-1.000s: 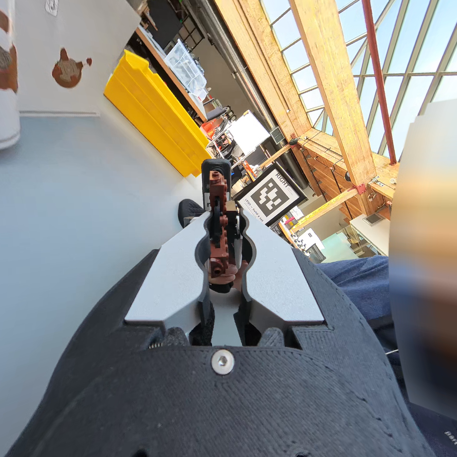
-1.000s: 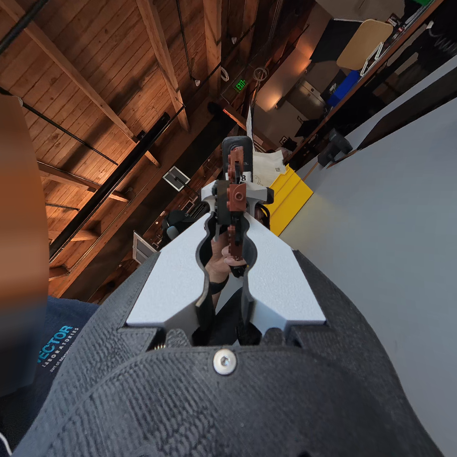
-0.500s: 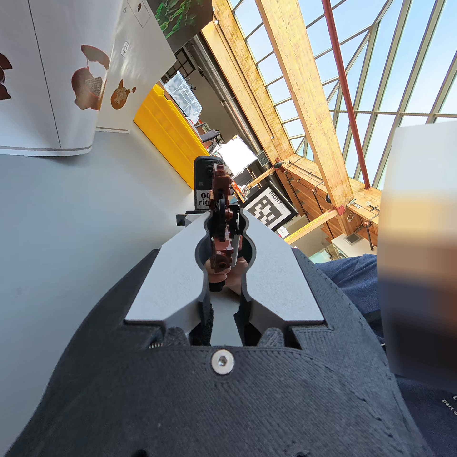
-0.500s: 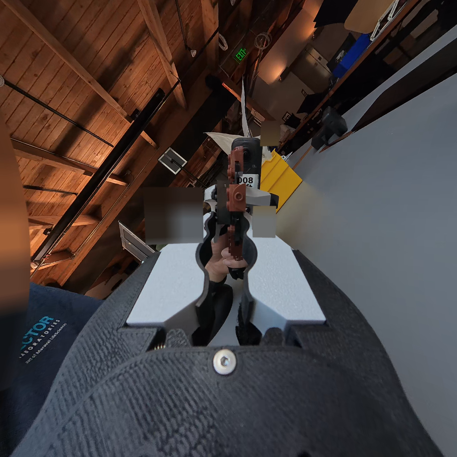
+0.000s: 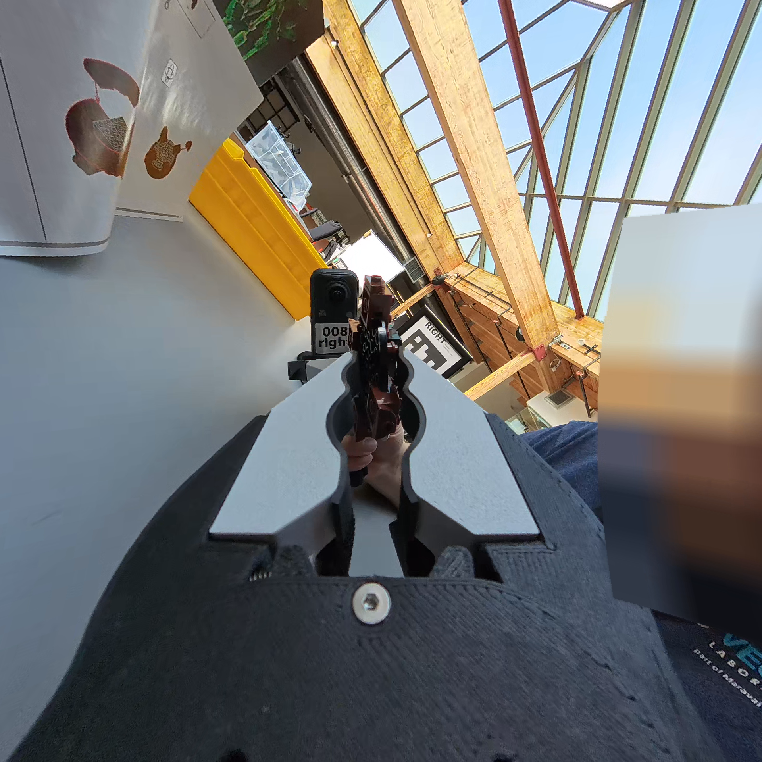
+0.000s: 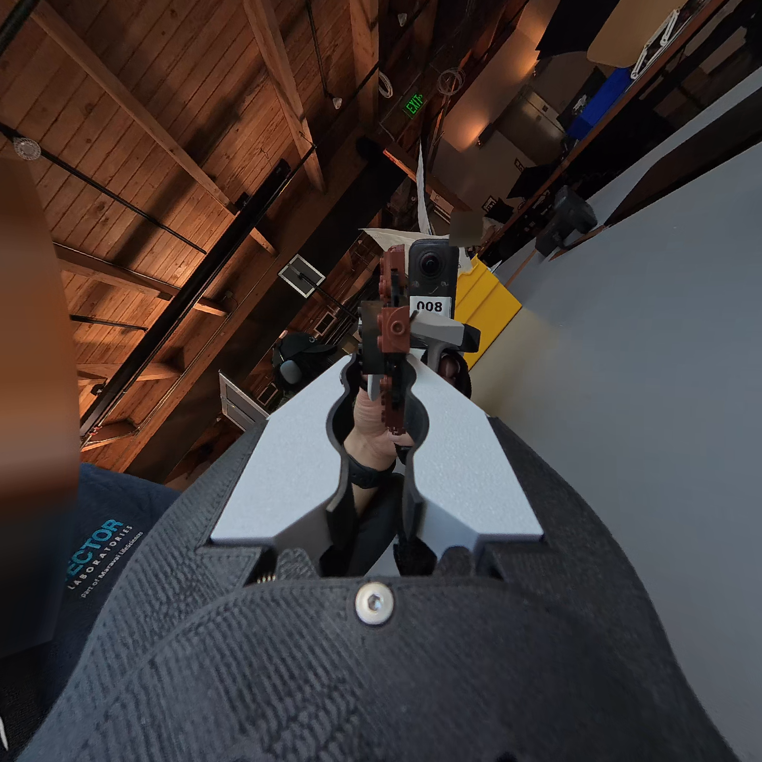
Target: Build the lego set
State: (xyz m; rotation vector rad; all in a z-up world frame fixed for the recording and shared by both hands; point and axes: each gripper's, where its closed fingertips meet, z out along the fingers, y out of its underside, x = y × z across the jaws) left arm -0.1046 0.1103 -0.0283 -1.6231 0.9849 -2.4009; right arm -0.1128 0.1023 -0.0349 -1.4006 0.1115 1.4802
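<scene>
Between both tilted claws (image 5: 376, 363) (image 6: 381, 363): lego assembly (image 5: 373, 371).

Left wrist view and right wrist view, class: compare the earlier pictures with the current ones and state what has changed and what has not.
The left gripper has tilted, so the instruction booklet and yellow bin have slid rightward and downward in its view. The right gripper's camera has shifted out from behind the brown lego assembly to its left. Unchanged: both the left gripper and the right gripper stay shut on the assembly, above the grey table.
</scene>
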